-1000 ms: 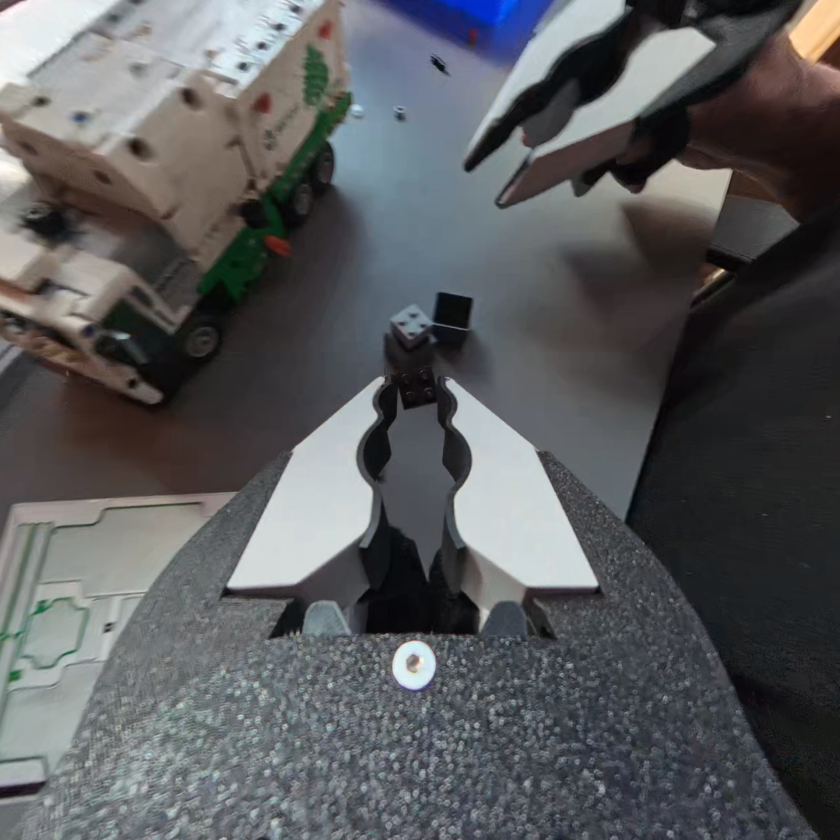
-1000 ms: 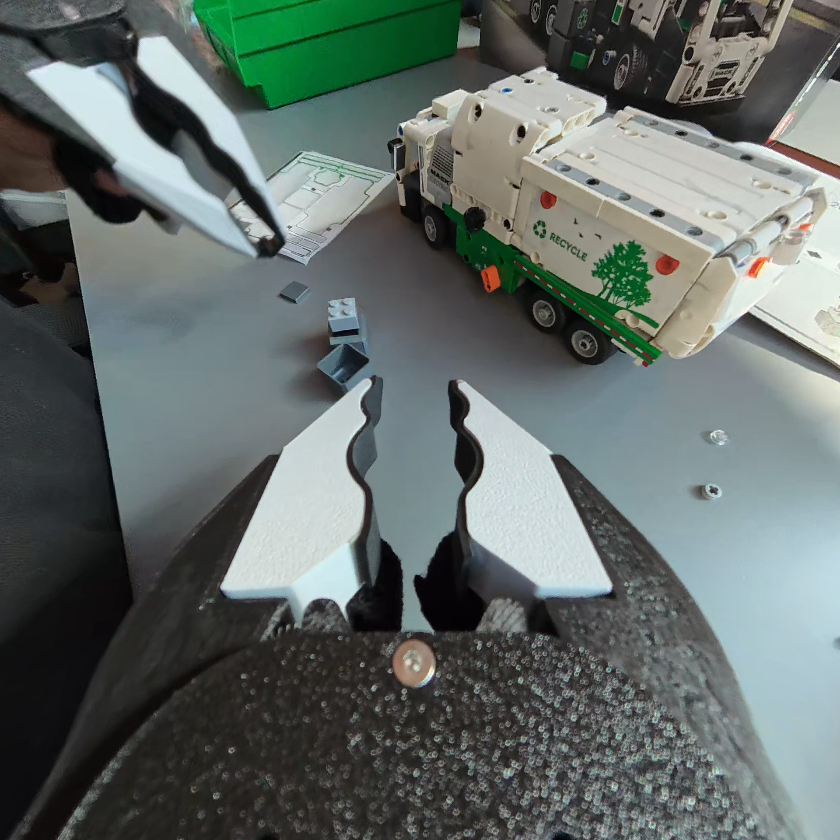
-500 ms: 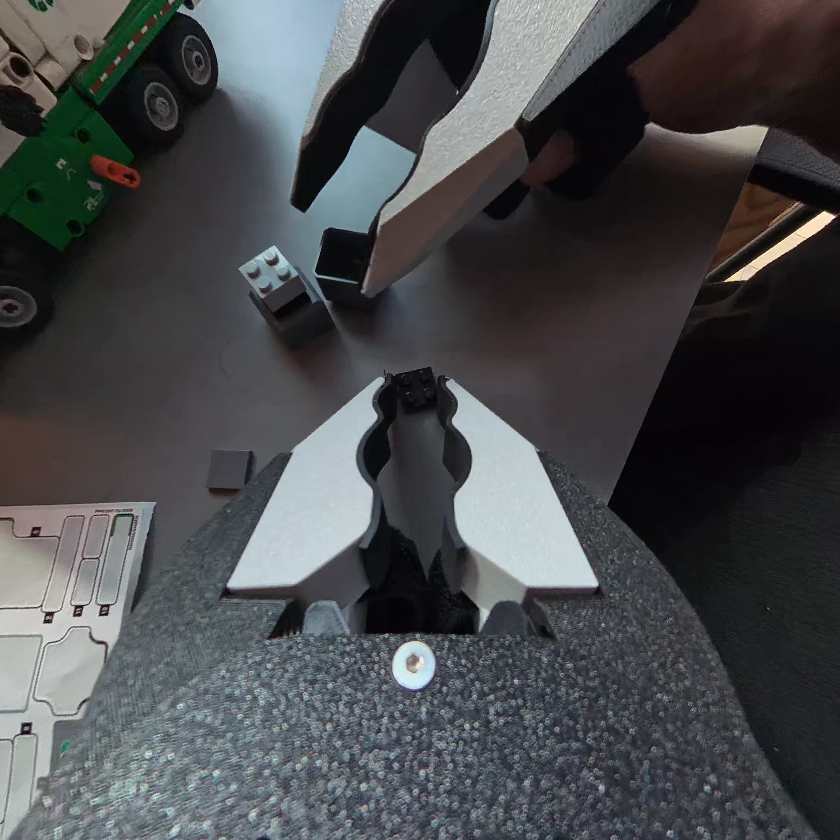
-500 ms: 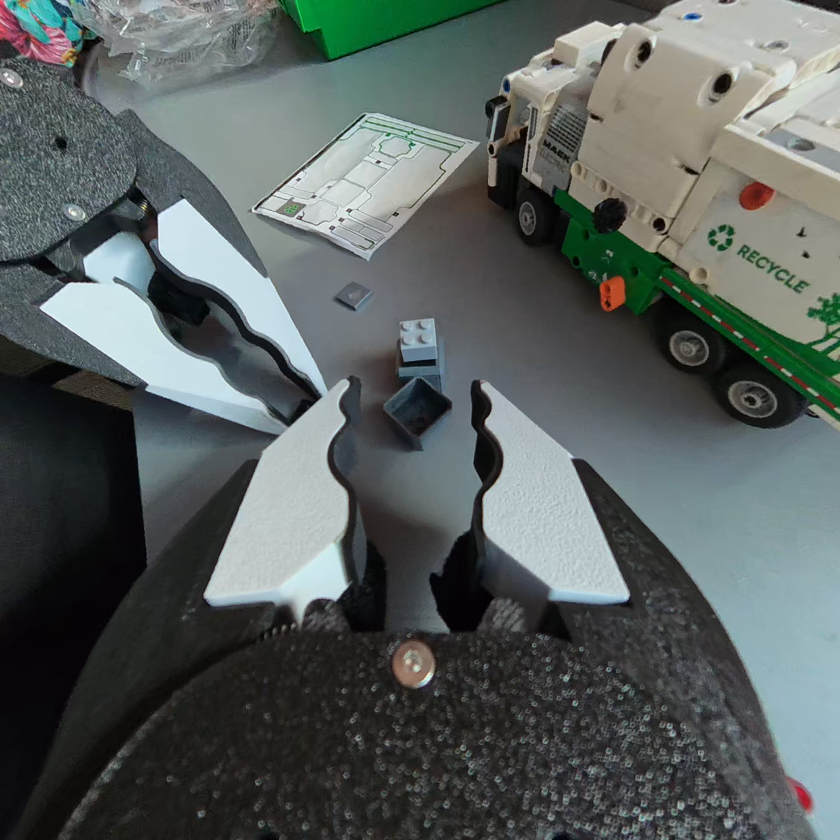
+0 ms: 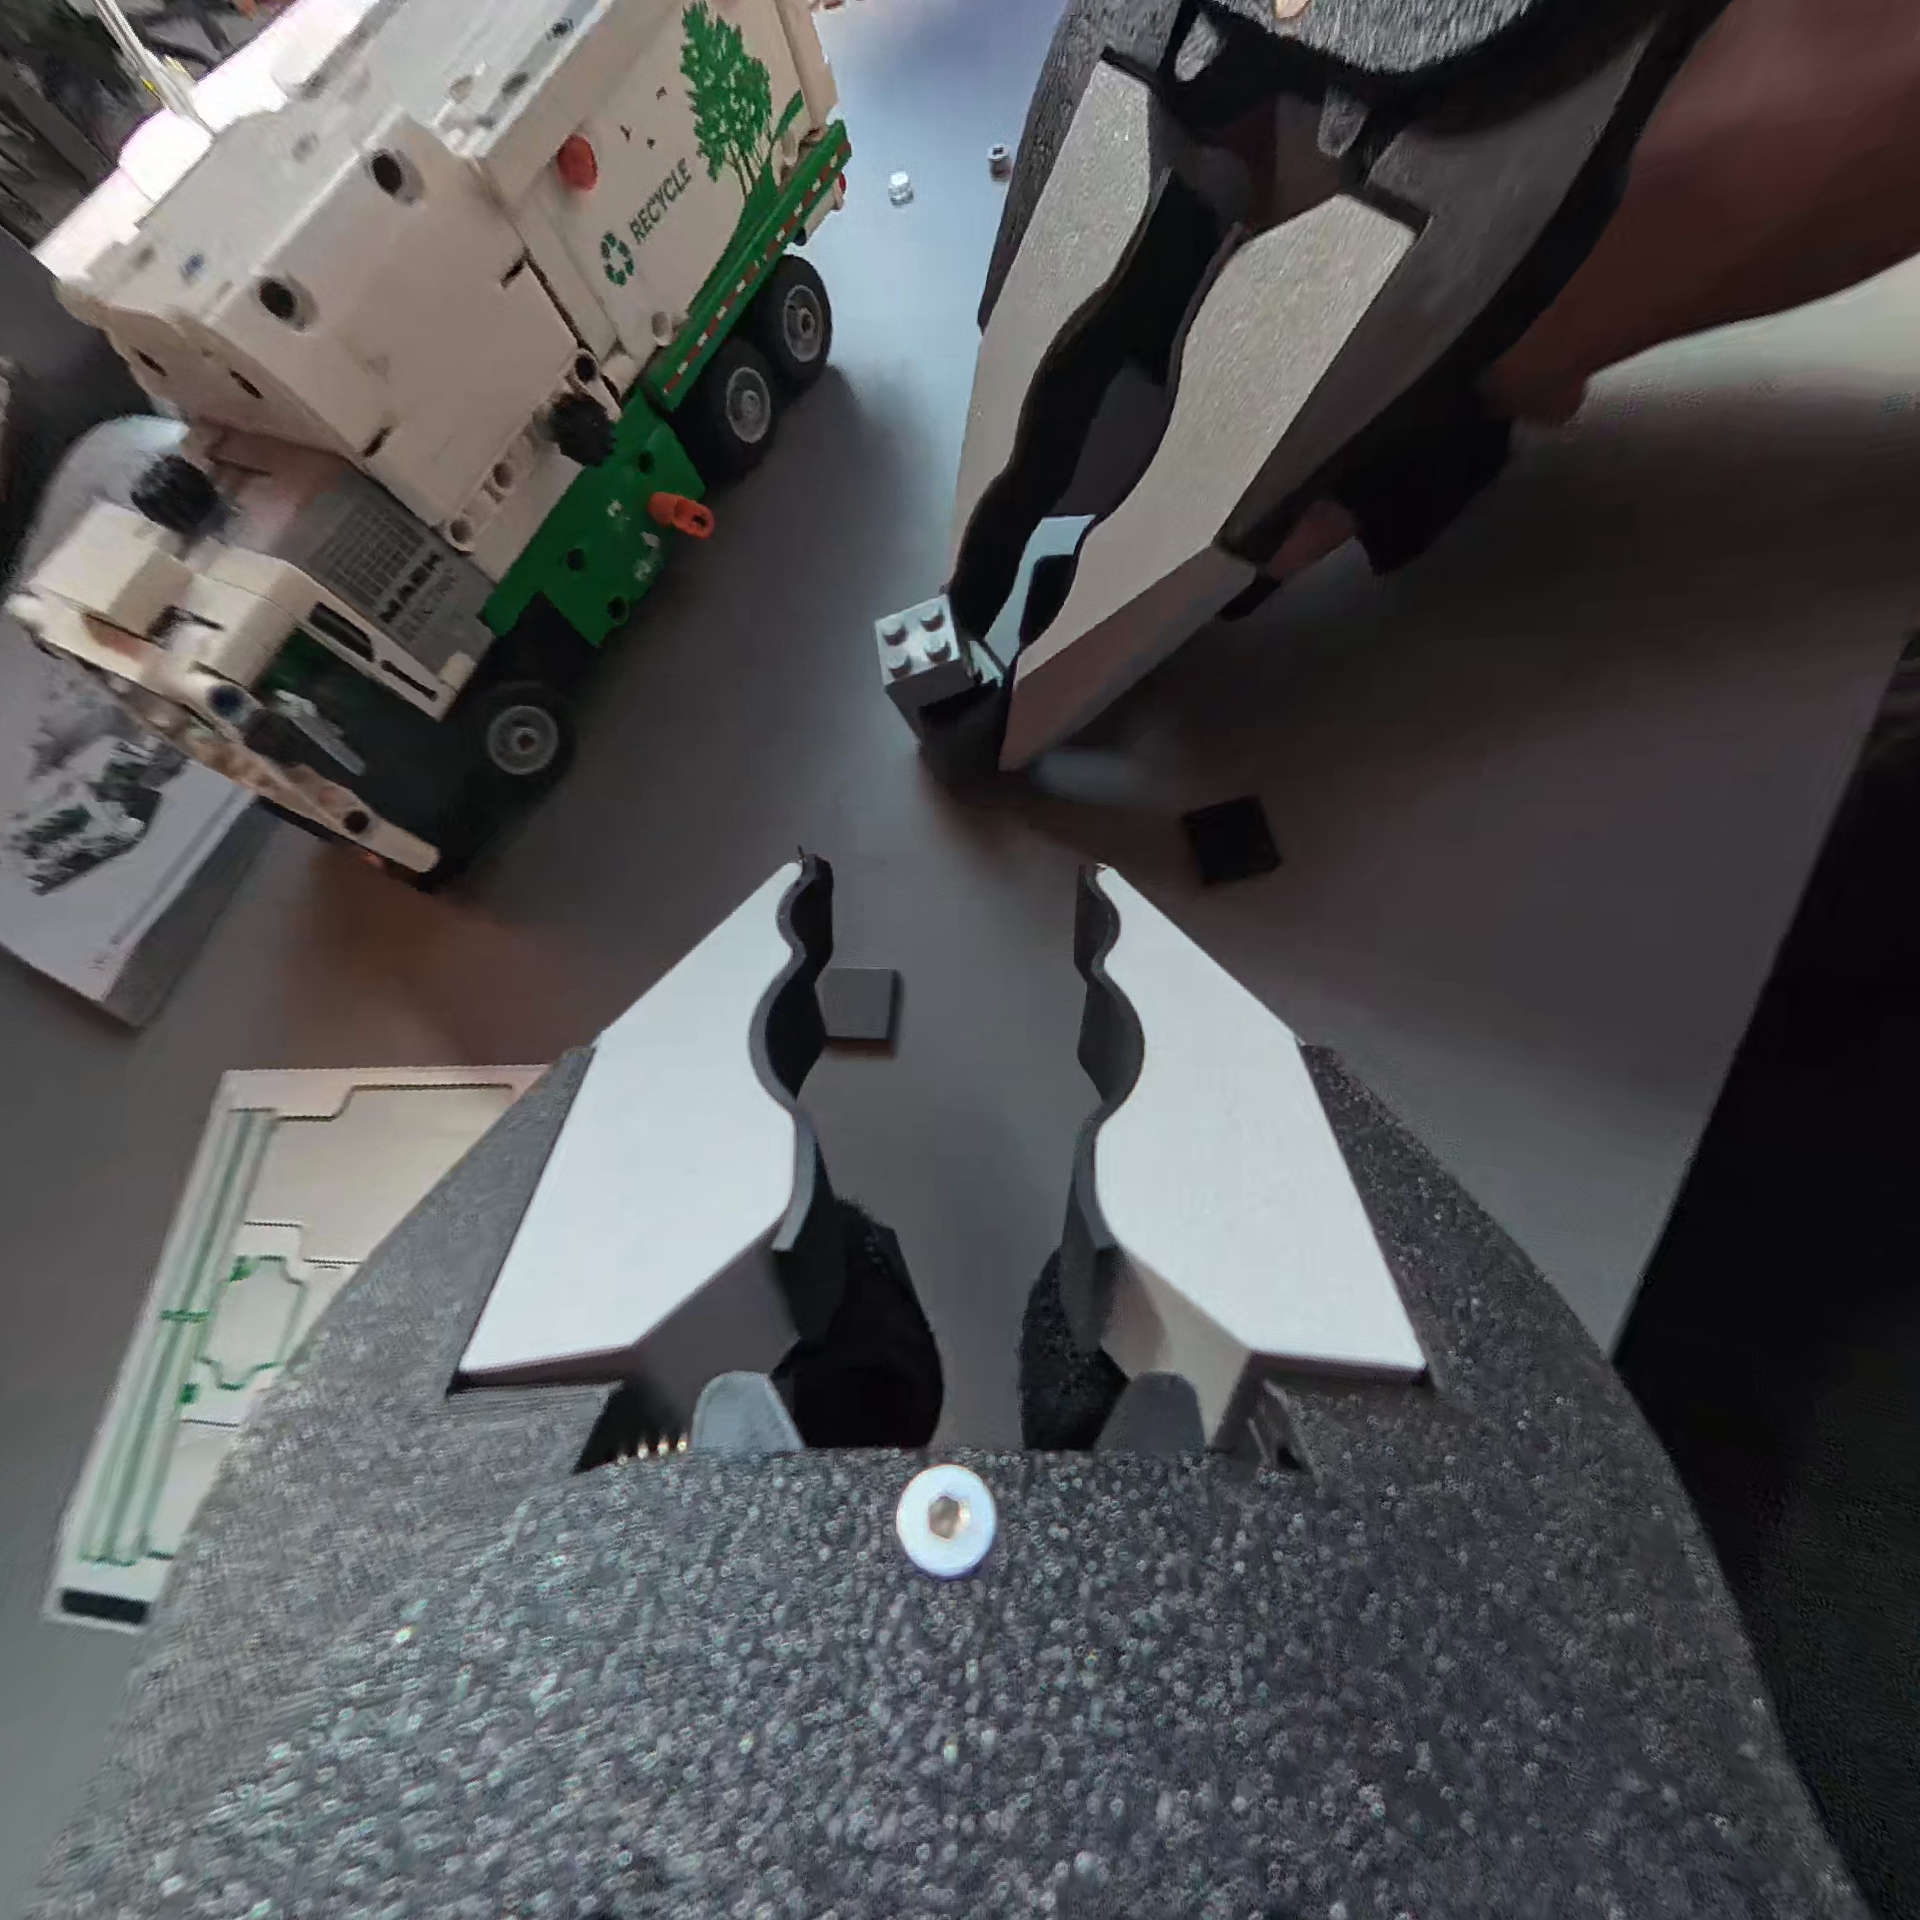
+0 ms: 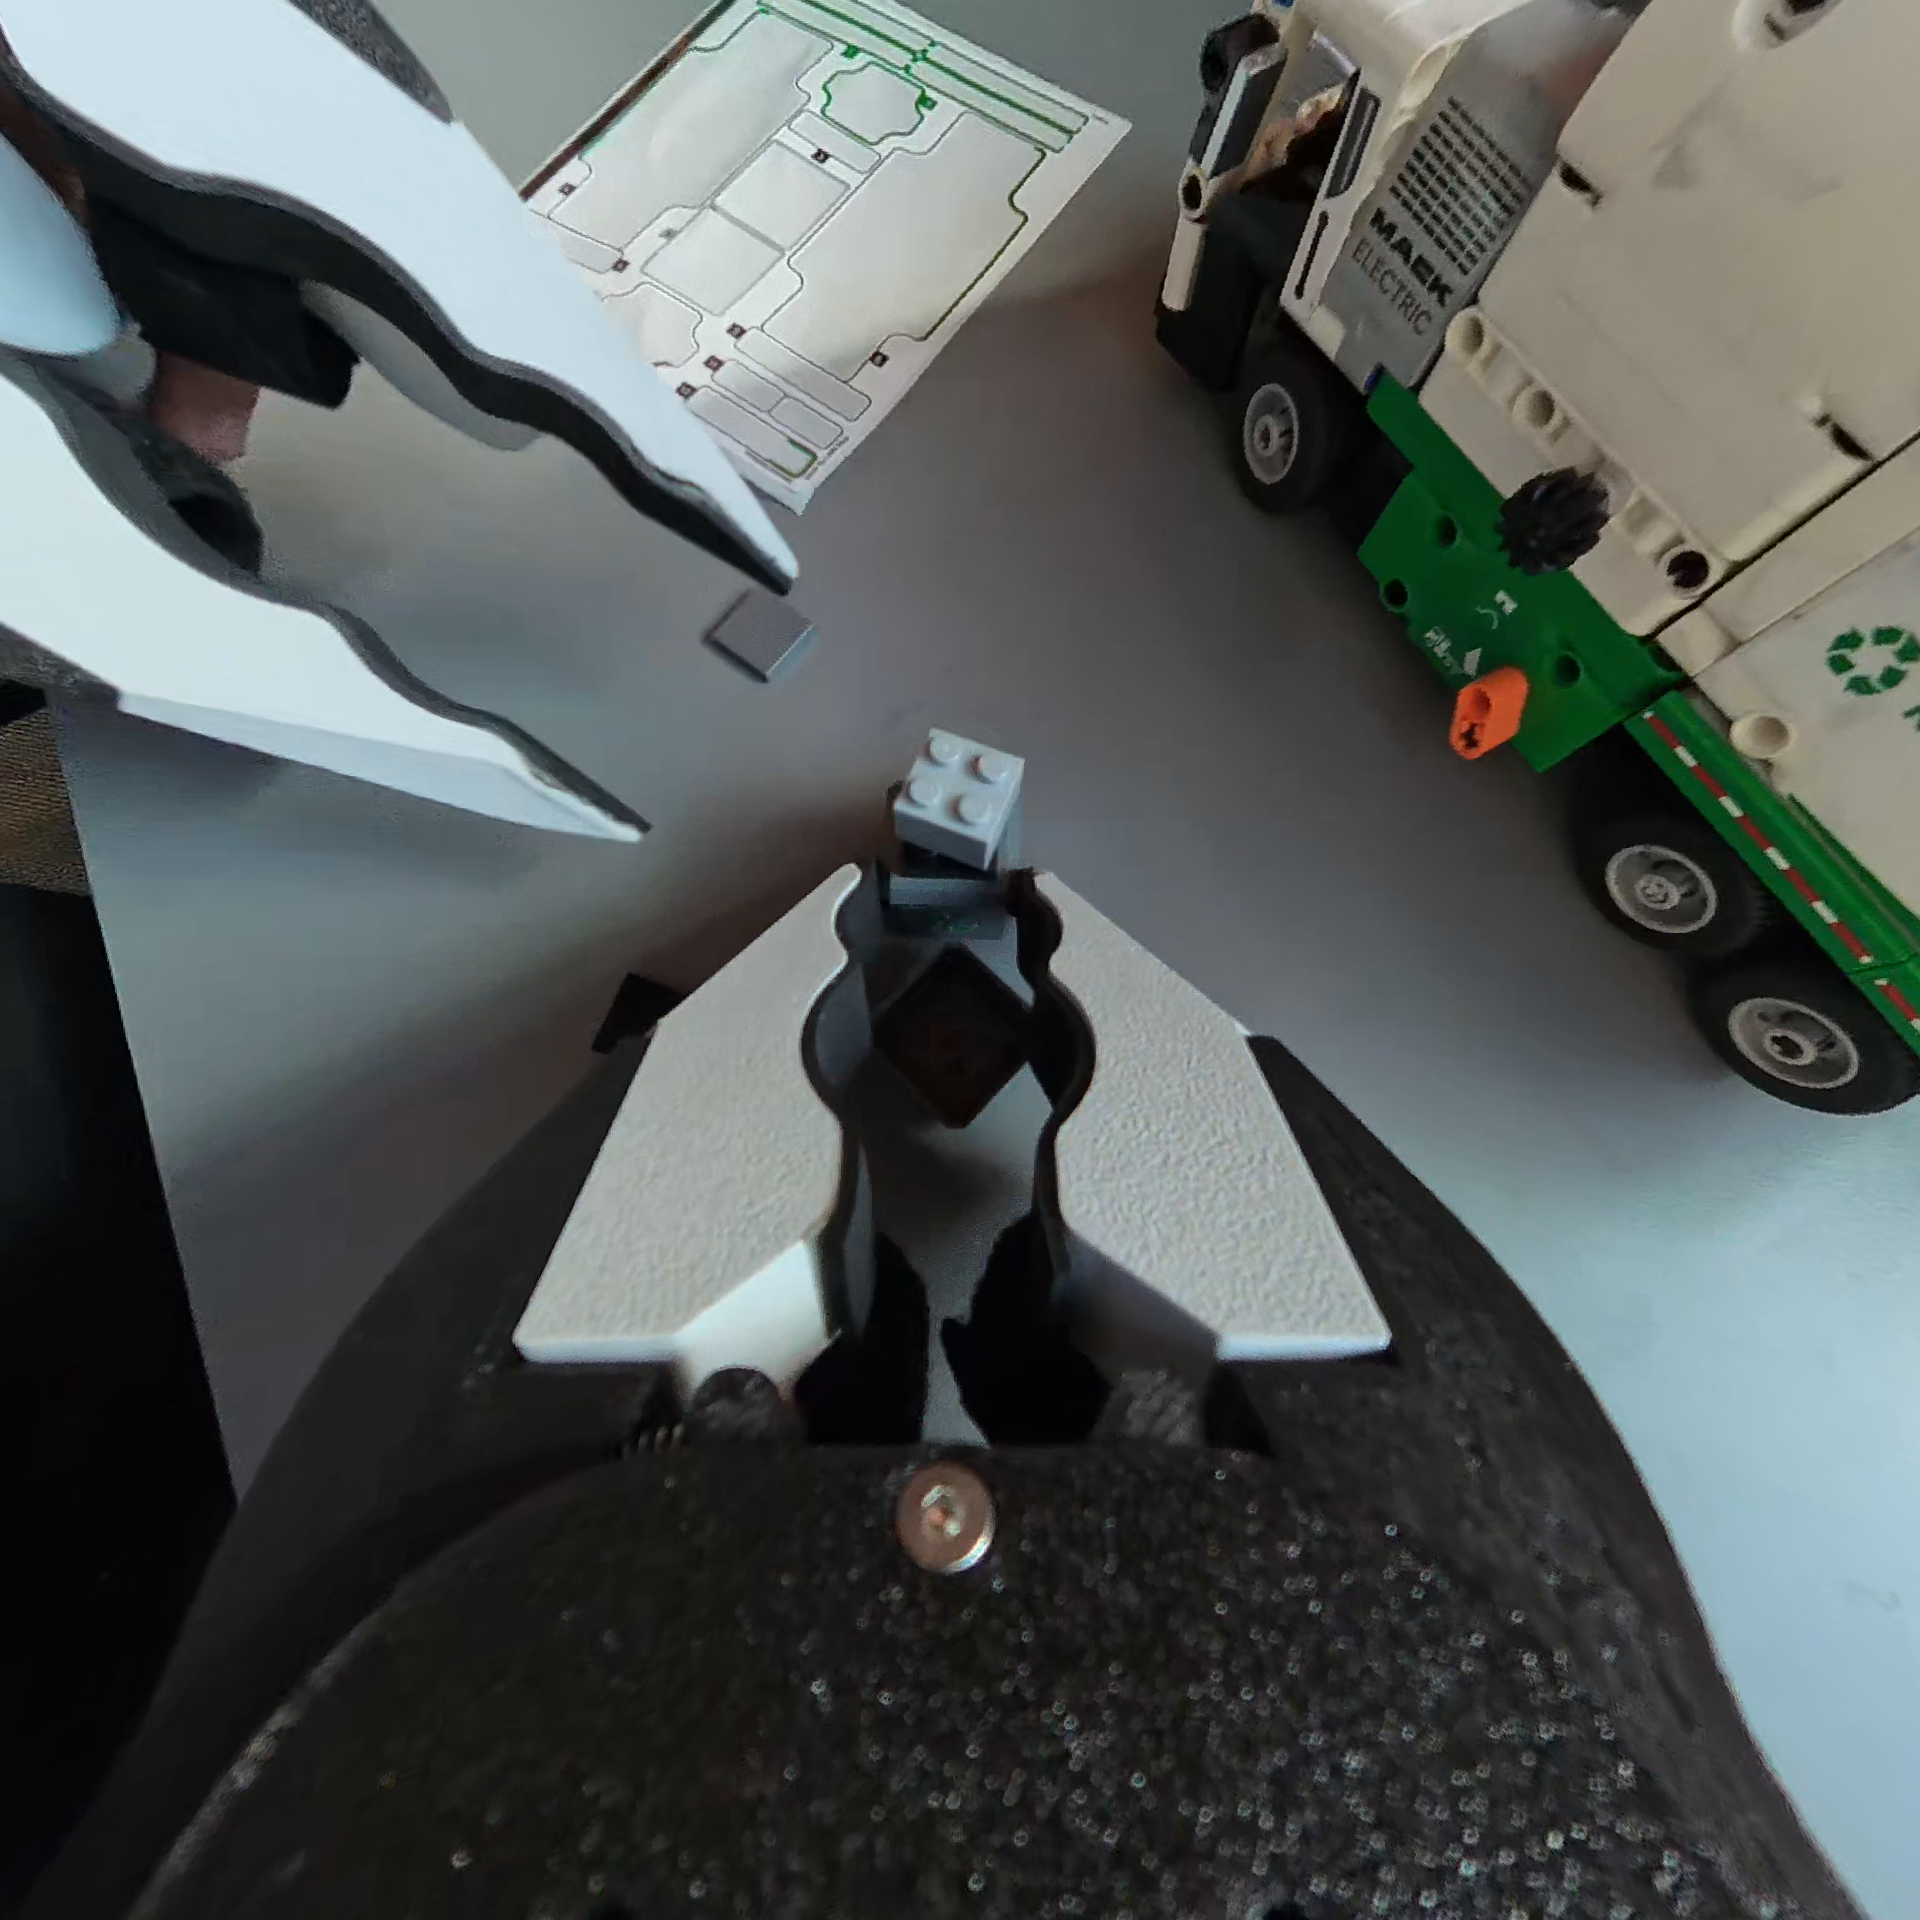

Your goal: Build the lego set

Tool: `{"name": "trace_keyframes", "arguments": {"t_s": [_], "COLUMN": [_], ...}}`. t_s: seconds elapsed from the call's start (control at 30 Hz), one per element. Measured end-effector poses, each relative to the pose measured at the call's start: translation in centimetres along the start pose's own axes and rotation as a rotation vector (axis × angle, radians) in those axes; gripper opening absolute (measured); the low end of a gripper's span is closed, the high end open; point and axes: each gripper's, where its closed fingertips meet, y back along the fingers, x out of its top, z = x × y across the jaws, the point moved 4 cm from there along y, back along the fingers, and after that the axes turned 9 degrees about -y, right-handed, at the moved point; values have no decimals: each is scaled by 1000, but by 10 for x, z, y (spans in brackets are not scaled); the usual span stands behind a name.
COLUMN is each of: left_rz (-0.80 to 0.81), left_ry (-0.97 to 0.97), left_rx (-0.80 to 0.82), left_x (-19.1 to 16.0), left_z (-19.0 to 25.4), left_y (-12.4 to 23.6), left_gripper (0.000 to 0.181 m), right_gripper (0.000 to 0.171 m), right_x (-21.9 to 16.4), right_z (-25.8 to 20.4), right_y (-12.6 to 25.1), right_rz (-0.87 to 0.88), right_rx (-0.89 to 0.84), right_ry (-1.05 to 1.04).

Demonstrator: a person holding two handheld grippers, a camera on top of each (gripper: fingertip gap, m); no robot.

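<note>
Bricks are light, rigid, slick plastic; best gripped across flat side walls, not the studs. Right gripper [image 6: 945, 894] has its jaws narrow around the open grey box piece [image 6: 951, 1044], which sits near the table's [image 5: 1403, 935] front edge, touching the studded grey brick [image 6: 961, 795]. Left gripper [image 5: 951, 883] hangs just beside, jaws wide and empty. Nearby: flat grey tile [image 6: 761, 634], small black plate [image 5: 1231, 840], sticker sheet [image 6: 831, 239], finished truck [image 5: 436, 416]. In my judgement the studded brick crowds the grasp.

The truck [image 6: 1621, 436] runs off the frame edge; the right tongs [image 6: 945, 914] hide the hollow piece's [image 6: 951, 1039] sides
</note>
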Motion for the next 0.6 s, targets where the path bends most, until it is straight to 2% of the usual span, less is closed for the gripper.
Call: {"name": "trace_keyframes", "arguments": {"t_s": [0.03,0.07,0.2,0.27,0.37,0.47,0.6], "left_rz": [1,1,-17,-19,9,9,48], "left_ry": [-61,-125,-411,-549,-654,-670,-636], "left_rx": [38,67,231,287,328,367,367], "left_x": [0,0,11,17,29,35,41], "left_z": [-4,-6,-17,-18,-17,-22,-22], "left_y": [-1,-2,-13,-21,-27,-28,-23], "left_gripper": [45,46,70,76,75,72,55], "right_gripper": [24,24,24,24,24,24,24], "right_x": [2,4,18,25,32,36,37], "right_z": [0,-1,-2,-3,-5,-7,-6], "right_y": [1,2,11,16,20,22,25], "right_rz": [-8,-20,-57,-40,-11,10,47], "right_rx": [8,19,50,65,74,60,31], "right_ry": [2,5,63,74,64,61,32]}}
